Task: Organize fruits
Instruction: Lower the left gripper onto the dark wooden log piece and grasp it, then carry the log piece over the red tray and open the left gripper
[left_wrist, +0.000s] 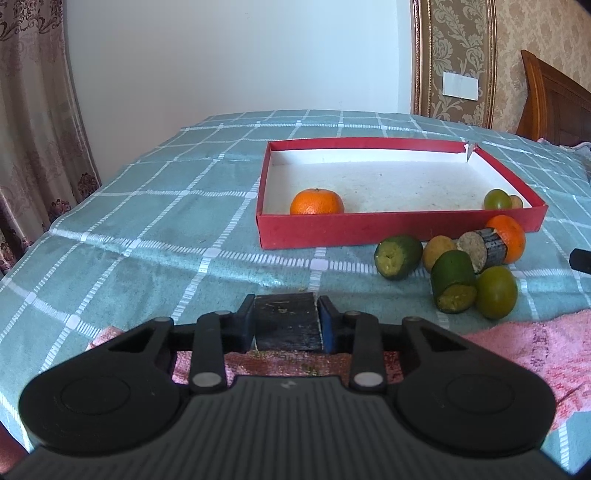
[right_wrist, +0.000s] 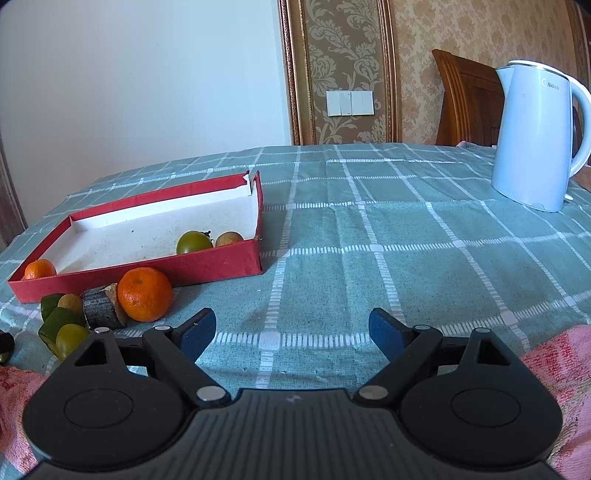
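My left gripper (left_wrist: 286, 308) is shut on a black sugarcane piece (left_wrist: 286, 325), held low over the cloth, in front of the red box (left_wrist: 369, 230). The box holds an orange (left_wrist: 317, 202), a green fruit (left_wrist: 496, 199) and a small brown fruit (left_wrist: 516, 201). Right of the box front lie a second orange (left_wrist: 509, 236), another black sugarcane piece (left_wrist: 484, 249), two green cut pieces (left_wrist: 397, 256) (left_wrist: 452, 288), a yellow fruit (left_wrist: 437, 251) and a green round fruit (left_wrist: 496, 291). My right gripper (right_wrist: 291, 332) is open and empty, right of the orange (right_wrist: 145, 294).
A white kettle (right_wrist: 535, 136) stands at the far right of the table. A pink towel (left_wrist: 535, 350) lies along the near edge. The table has a teal checked cloth (right_wrist: 369, 240). A wooden chair back (right_wrist: 465, 99) stands behind.
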